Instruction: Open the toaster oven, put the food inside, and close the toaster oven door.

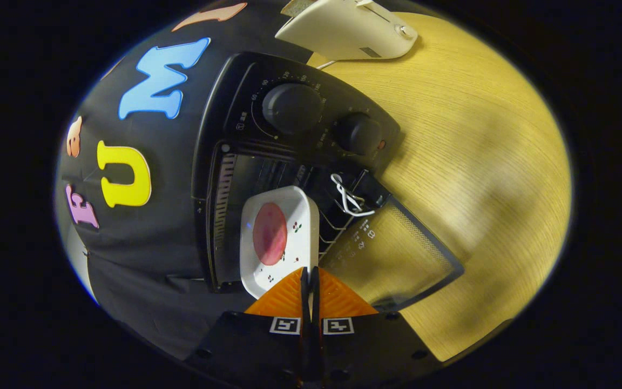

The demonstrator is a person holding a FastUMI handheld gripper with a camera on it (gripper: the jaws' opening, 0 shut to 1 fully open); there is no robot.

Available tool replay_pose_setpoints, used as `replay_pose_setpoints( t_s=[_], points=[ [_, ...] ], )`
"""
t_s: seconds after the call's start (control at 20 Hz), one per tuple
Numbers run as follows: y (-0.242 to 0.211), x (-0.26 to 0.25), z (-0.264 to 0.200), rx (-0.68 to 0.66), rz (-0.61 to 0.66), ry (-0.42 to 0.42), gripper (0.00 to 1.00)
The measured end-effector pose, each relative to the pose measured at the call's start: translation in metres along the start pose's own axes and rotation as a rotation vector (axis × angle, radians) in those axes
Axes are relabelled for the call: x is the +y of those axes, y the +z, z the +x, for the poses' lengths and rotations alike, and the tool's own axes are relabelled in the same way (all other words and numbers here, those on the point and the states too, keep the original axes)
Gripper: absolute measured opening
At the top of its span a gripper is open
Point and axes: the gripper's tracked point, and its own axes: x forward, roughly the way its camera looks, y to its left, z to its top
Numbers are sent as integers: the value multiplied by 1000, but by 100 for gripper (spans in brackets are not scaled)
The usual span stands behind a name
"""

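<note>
The black toaster oven stands on a wooden table with its glass door swung fully open and lying flat. A white square plate carrying a round pink slice of food hangs in the oven's mouth, just over the wire rack. My gripper is shut on the plate's near rim, the two fingers pressed together around its edge. The plate's far part reaches into the dark cavity.
Two round knobs sit on the oven's control panel. A white cord is looped at the door's hinge side. A white appliance rests on the wooden table beyond the oven.
</note>
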Motion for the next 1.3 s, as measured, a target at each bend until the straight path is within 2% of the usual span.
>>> replay_pose_setpoints(
  t_s=[0.1, 0.2, 0.45, 0.65, 0.9, 1.0, 1.15, 1.25, 1.3],
  points=[
    [6, -4, 16, -55, 66, -39, 1],
    [8, 7, 26, -108, 131, -26, 2],
    [12, 25, 53, -187, 194, -2, 2],
    [14, 29, 66, -212, 182, -21, 4],
    [0, 38, 61, -191, 145, 24, 13],
    [-6, 37, 55, -174, 118, 30, 27],
    [-15, 47, 43, -146, 107, 80, 70],
    [-21, 44, 32, -141, 76, 64, 98],
    [-27, 41, 26, -136, 53, 58, 98]
  ],
)
